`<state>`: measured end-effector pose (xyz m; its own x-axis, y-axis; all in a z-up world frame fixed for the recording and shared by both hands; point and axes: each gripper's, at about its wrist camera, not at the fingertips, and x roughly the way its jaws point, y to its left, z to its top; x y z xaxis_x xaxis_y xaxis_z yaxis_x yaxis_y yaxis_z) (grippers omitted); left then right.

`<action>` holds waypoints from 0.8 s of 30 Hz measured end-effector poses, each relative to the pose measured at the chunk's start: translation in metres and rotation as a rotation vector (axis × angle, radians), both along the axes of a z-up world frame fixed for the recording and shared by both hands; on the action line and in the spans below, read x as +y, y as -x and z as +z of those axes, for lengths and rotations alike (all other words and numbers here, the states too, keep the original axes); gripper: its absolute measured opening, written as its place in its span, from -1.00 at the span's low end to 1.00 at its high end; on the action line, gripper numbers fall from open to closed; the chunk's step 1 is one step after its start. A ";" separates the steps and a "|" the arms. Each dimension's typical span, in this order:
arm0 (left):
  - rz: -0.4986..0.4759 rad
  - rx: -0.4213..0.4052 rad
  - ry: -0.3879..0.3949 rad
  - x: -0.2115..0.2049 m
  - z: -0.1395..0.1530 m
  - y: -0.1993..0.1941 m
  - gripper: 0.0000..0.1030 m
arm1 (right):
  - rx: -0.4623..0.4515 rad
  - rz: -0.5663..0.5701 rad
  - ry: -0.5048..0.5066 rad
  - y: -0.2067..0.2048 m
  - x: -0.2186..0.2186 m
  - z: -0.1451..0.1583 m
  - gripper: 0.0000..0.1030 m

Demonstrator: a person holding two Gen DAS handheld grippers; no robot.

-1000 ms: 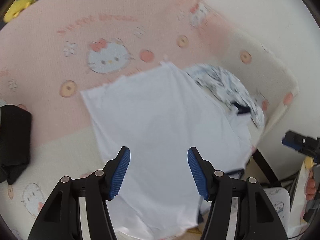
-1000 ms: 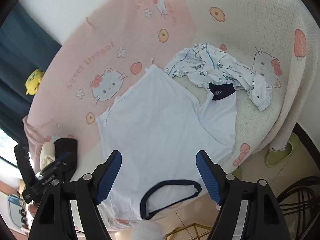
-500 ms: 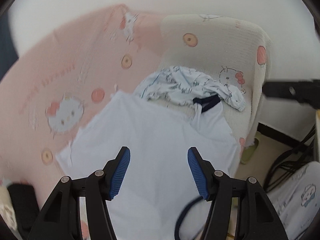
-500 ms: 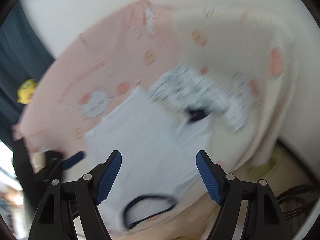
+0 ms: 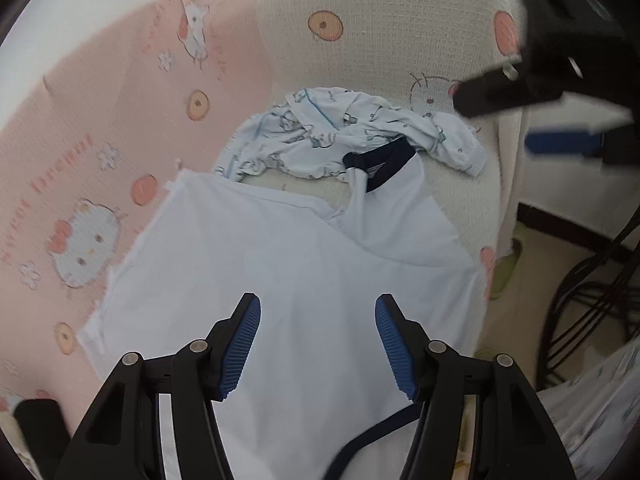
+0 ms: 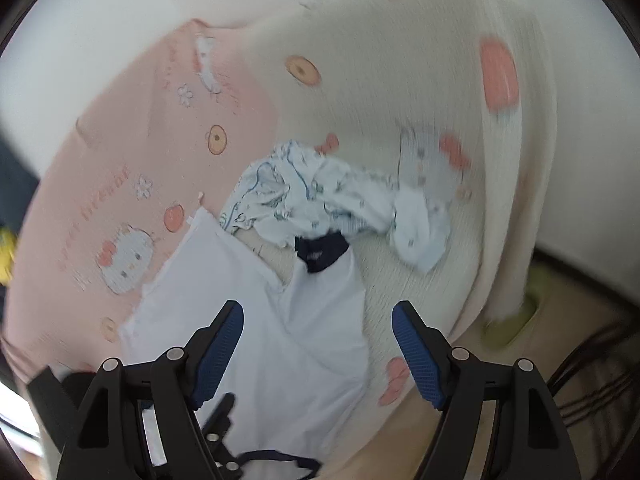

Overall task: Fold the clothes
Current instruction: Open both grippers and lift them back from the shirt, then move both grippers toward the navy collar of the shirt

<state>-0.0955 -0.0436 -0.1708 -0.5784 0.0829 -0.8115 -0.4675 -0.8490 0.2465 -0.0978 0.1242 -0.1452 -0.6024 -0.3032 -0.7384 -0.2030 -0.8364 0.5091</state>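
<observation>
Your two views each look forward and steeply down along a gripper's fingers onto the sofa cover (image 5: 392, 40), the landmark here. The left wrist view sits close above the cover's front edge, over the white T-shirt (image 5: 280, 280), with the left gripper (image 5: 318, 344) framing the bottom and the right gripper (image 5: 560, 92) entering at upper right. The right wrist view, motion-blurred, looks from a little further right along that edge; its own right gripper (image 6: 318, 354) frames the bottom. Both views share the T-shirt, the patterned garment (image 6: 320, 196) behind it, and the cover's pink and cream panels.
</observation>
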 end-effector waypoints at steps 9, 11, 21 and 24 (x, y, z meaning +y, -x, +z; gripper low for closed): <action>0.023 -0.019 0.049 0.030 -0.012 0.016 0.11 | 0.031 -0.047 0.271 -0.037 0.033 -0.052 0.48; 0.028 -0.008 0.080 0.033 -0.013 0.014 0.11 | 0.012 -0.058 0.330 -0.041 0.041 -0.069 0.48; 0.084 -0.097 0.098 0.029 -0.020 0.004 0.11 | -0.008 0.057 0.542 -0.039 0.043 -0.103 0.48; 0.036 -0.096 0.113 0.038 -0.026 -0.002 0.11 | -0.031 0.059 0.597 -0.029 0.043 -0.115 0.48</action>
